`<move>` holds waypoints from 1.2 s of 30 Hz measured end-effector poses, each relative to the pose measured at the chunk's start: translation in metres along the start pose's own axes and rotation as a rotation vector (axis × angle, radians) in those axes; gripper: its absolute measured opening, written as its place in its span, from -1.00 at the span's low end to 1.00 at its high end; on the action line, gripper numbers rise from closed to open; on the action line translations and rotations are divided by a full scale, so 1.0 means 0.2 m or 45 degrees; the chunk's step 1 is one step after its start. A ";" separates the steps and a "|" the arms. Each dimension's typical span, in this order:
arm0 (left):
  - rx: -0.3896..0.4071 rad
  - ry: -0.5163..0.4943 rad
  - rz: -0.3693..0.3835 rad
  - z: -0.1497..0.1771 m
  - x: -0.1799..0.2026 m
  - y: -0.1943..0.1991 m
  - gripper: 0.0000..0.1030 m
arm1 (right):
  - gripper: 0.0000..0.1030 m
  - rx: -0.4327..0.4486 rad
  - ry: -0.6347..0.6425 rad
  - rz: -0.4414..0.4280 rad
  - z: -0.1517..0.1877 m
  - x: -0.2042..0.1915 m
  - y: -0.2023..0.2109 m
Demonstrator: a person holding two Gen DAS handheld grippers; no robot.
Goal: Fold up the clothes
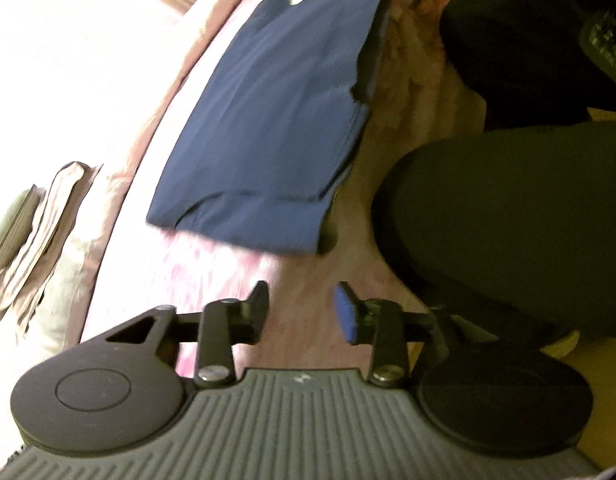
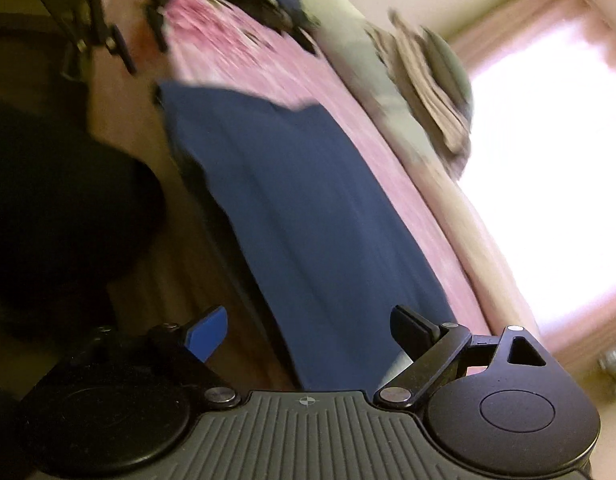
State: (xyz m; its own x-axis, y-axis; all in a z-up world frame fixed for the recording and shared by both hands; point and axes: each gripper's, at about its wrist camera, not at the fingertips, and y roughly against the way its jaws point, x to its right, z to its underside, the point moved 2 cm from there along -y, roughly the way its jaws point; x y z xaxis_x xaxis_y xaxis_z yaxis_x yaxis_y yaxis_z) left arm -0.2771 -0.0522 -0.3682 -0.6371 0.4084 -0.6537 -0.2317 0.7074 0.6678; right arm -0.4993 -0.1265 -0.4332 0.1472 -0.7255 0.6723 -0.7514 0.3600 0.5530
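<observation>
Holding both my left tongs [image 1: 301,308] and right tongs [image 2: 308,334] released and empty, I should pinch the blue shirt [image 1: 275,120] at its corners near the bed [image 1: 227,272] edge, folding evenly.

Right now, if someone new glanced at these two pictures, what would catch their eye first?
The navy shirt, folded into a long panel on the pink bedspread, fills the middle of both views. Behind it, a small stack of folded clothes sits near the glaring window. Both sets of fingers stand open and empty.

Matt navy cloth shirt [image 1: 267,120] on soft pink patterned bedspread [image 1: 211,272]; matt ribbed grey plastic gripper body [image 1: 295,420].
</observation>
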 end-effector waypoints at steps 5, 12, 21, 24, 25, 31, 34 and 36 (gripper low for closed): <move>-0.007 0.030 -0.023 0.10 0.01 0.01 -0.29 | 0.75 0.105 0.090 -0.124 -0.23 -0.19 -0.14; 0.028 0.095 -0.040 0.19 -0.04 0.00 -0.21 | 0.74 0.141 0.183 -0.138 -0.45 -0.36 -0.39; 0.129 0.056 -0.097 0.18 -0.23 -0.09 0.19 | -0.91 0.118 0.157 -0.076 -0.63 -0.24 -0.59; 0.178 0.006 -0.120 0.13 -0.34 -0.16 0.23 | -0.92 0.142 -0.007 -0.086 -0.66 -0.07 -0.49; 0.194 -0.008 -0.129 0.10 -0.38 -0.19 0.27 | -0.92 0.147 -0.065 -0.088 -0.67 -0.01 -0.45; 0.222 -0.085 -0.139 -0.01 -0.59 -0.46 0.29 | -0.92 0.164 -0.257 -0.098 -0.71 0.20 -0.37; 0.234 -0.105 -0.135 -0.05 -0.67 -0.58 0.29 | -0.92 0.171 -0.266 -0.104 -0.72 0.22 -0.34; 0.237 -0.154 -0.128 -0.07 -0.69 -0.64 0.27 | -0.92 0.175 -0.267 -0.106 -0.72 0.23 -0.32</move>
State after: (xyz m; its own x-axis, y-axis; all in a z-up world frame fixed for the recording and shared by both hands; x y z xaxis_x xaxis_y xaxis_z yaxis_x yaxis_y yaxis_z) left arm -0.1689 -0.2082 -0.3586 -0.5221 0.3887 -0.7592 -0.1429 0.8377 0.5271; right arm -0.3510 -0.0974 -0.3669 0.0864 -0.8600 0.5030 -0.8249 0.2214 0.5202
